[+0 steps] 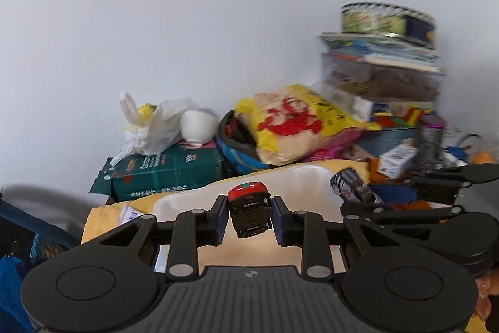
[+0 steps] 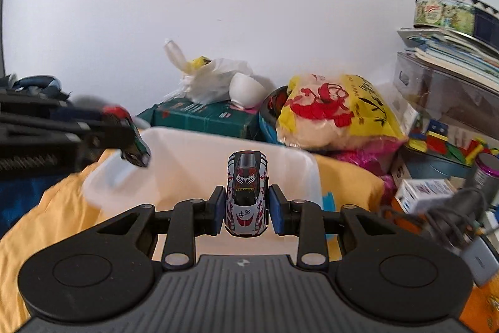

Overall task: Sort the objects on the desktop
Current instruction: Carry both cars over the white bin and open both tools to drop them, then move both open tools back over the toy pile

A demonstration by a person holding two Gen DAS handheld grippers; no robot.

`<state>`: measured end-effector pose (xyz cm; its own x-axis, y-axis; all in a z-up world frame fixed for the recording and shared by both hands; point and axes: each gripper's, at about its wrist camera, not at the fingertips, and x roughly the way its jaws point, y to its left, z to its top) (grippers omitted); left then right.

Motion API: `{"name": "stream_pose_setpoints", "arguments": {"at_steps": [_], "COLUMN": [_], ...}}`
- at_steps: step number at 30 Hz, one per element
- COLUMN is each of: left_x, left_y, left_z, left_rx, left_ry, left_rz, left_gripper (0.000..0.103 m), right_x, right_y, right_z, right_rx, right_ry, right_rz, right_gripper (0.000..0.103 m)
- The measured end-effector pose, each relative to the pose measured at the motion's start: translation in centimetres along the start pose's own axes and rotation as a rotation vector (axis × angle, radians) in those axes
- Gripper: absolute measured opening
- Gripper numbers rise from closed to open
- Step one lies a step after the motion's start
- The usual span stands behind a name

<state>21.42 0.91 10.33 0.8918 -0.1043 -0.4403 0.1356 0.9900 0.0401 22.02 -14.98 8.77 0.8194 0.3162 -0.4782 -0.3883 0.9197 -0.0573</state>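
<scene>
Left gripper (image 1: 248, 216) clamps a red toy car (image 1: 249, 209); right gripper (image 2: 246, 208) clamps a silver toy car (image 2: 247, 198); white bin (image 2: 199, 158) at twelve o'clock; next, likely release both inside.

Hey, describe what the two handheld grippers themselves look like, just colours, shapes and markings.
Both match. The left gripper and right gripper each have a ribbed dark grey body bearing a small round black-and-white mark, two black round discs, black linkage bars with silver rivets, and jaws faced with blue pads. No cables or sleeves show.
</scene>
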Motion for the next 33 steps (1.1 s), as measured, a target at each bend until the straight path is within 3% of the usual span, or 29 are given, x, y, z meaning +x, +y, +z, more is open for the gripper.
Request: {"name": "stream_pose_setpoints", "arguments": {"at_steps": [7, 12, 17, 20, 24, 28, 33], "left_x": [5.6, 5.9, 3.1, 0.2, -2.9, -5.8, -8.8], "left_y": [1.2, 1.4, 0.7, 0.2, -0.7, -2.1, -3.3], "left_z": [-1.2, -1.7, -1.0, -1.4, -3.5, -7.5, -13.1], "left_rx": [0.000, -0.005, -0.024, -0.016, -0.002, 0.038, 0.029], "left_ry": [0.092, 0.119, 0.080, 0.060, 0.093, 0.162, 0.279], "left_rz": [0.075, 0.086, 0.052, 0.021, -0.014, -0.018, -0.043], "left_gripper": [0.033, 0.034, 0.044, 0.052, 0.060, 0.062, 0.062], "right_x": [6.0, 7.5, 5.3, 3.1, -0.3, -3.0, -6.4], "right_y": [0.6, 1.3, 1.2, 0.7, 0.4, 0.9, 2.4], "right_z": [0.3, -0.2, 0.1, 0.2, -1.2, -4.3, -9.9], "right_rx": [0.029, 0.013, 0.007, 0.020, 0.023, -0.013, -0.063], "right_ry": [0.094, 0.127, 0.062, 0.027, 0.007, 0.054, 0.177], "right_rz": [-0.009, 0.000, -0.009, -0.005, 0.004, 0.023, 0.055], "right_gripper": [0.033, 0.036, 0.037, 0.045, 0.046, 0.056, 0.056]}}
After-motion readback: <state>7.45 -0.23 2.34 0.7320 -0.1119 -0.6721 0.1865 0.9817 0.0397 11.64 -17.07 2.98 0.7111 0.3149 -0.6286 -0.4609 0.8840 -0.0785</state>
